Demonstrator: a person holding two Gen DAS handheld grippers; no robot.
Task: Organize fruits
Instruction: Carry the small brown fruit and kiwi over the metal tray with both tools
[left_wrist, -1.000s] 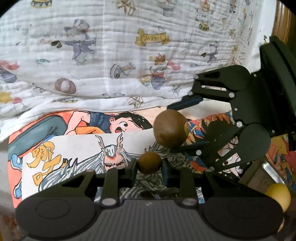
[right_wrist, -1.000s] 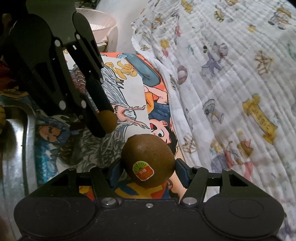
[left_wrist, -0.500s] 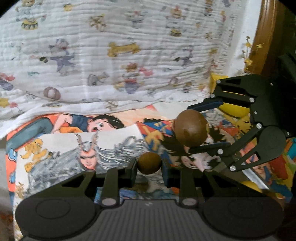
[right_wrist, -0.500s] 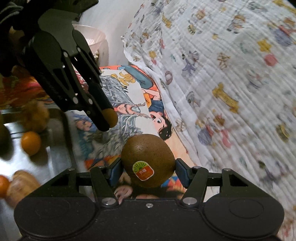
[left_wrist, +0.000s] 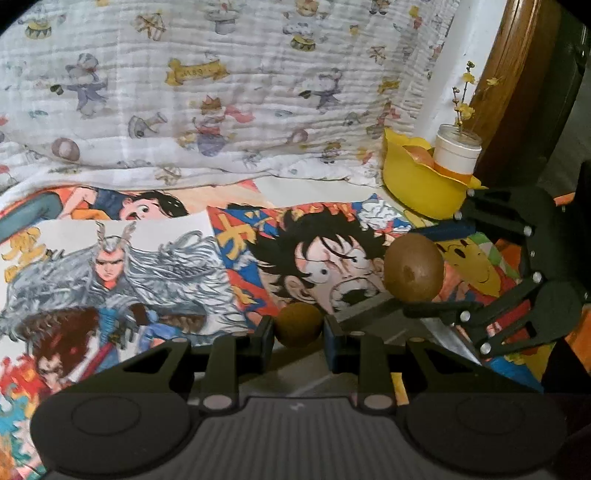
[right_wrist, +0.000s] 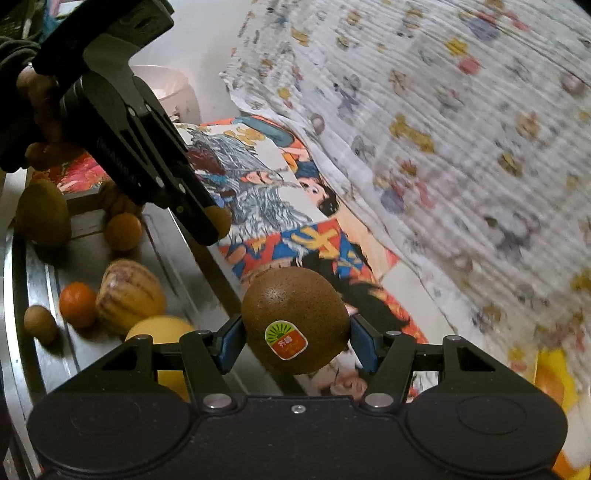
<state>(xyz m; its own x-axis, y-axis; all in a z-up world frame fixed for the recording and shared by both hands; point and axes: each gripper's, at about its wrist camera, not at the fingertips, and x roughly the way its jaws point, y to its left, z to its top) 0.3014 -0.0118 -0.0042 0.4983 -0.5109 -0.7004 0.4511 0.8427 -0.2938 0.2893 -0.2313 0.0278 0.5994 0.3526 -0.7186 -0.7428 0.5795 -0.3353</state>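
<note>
Draped behind everything, a crinkled white cloth (left_wrist: 229, 92) printed with small cartoon figures, hanging down to a tabletop (left_wrist: 122, 266) papered with glossy, brightly coloured comic posters.

Pinching a small round brown fruit (left_wrist: 298, 324), dull and slightly rough-skinned, between the two blue-padded fingers of the left claw (left_wrist: 298, 334), jaws drawn in close around it. Gripping a larger egg-shaped kiwi (right_wrist: 295, 319), fuzzy brown skin with an oval green-and-orange sticker facing the camera, in the right claw (right_wrist: 295, 341), jaws spread only as wide as the fruit. Hovering above the posters with both, the kiwi (left_wrist: 413, 267) showing off to the right in the left wrist view, near a shiny metal edge.

Sitting at the far right corner, a wavy-rimmed yellow plastic bowl (left_wrist: 421, 184) with a white cylindrical cup (left_wrist: 457, 154) of yellow sprigs just beside it.

Lying to the left in the right wrist view, a brushed-metal tray (right_wrist: 33, 354) carrying loose fruit: a striped oval melon (right_wrist: 129, 295), a small orange (right_wrist: 77, 303), another orange (right_wrist: 123, 230), a smooth yellow fruit (right_wrist: 162, 332), a tiny brown one (right_wrist: 40, 323).
</note>
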